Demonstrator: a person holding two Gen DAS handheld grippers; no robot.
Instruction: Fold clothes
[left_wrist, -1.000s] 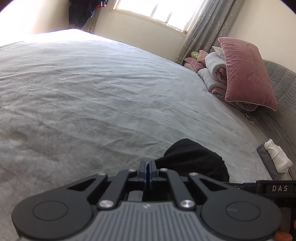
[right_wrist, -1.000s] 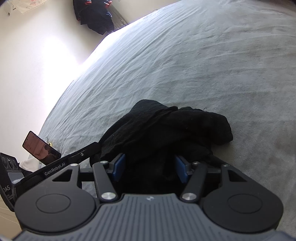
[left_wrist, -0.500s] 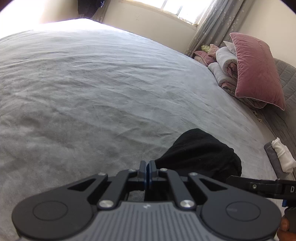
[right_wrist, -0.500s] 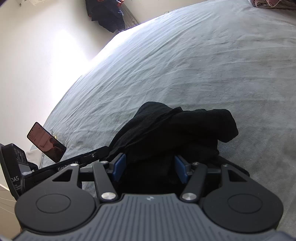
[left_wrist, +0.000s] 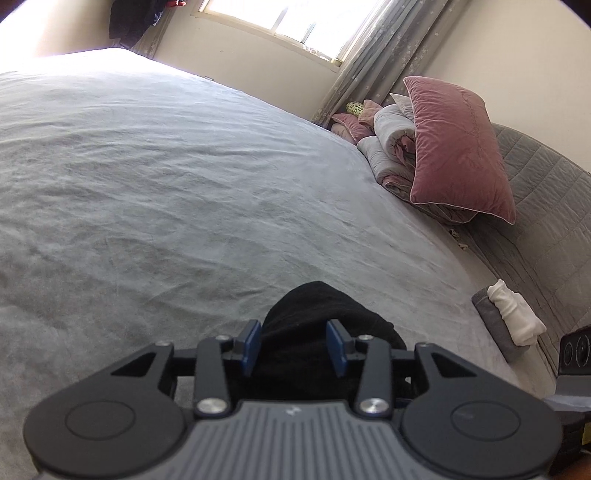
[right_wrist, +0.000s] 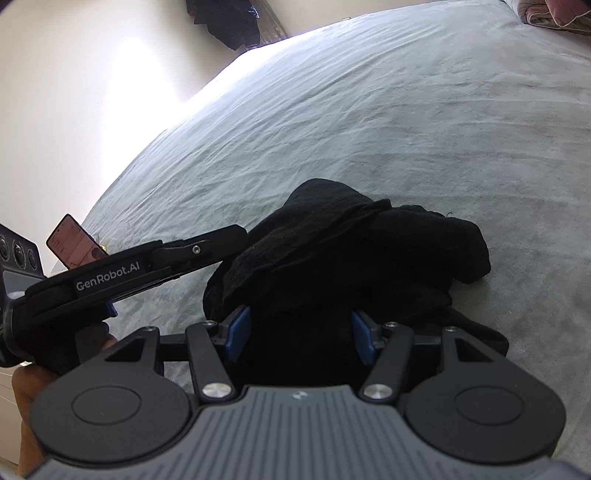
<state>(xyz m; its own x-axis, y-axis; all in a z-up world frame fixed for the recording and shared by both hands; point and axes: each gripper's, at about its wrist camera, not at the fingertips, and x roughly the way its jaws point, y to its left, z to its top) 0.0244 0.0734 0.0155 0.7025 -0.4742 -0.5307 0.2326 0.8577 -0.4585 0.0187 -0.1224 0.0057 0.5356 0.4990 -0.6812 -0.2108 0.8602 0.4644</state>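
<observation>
A crumpled black garment (right_wrist: 354, 251) lies in a heap on the grey bed (right_wrist: 406, 110). In the left wrist view the black garment (left_wrist: 314, 310) bulges up between the blue pads of my left gripper (left_wrist: 294, 345), which is open around it. My right gripper (right_wrist: 299, 332) is also open, its blue pads wide apart with black cloth between them. The left gripper's body (right_wrist: 147, 266) shows from the side in the right wrist view, reaching the garment's left edge.
A pink pillow (left_wrist: 454, 147) and rolled bedding (left_wrist: 388, 147) lean at the bed's head. A folded grey and white stack (left_wrist: 509, 325) lies near the right edge. A phone (right_wrist: 75, 242) stands at the left. Dark clothes (right_wrist: 225, 18) hang by the wall.
My left gripper was shut and has opened, and now straddles the black garment. The right gripper has stayed open over the heap.
</observation>
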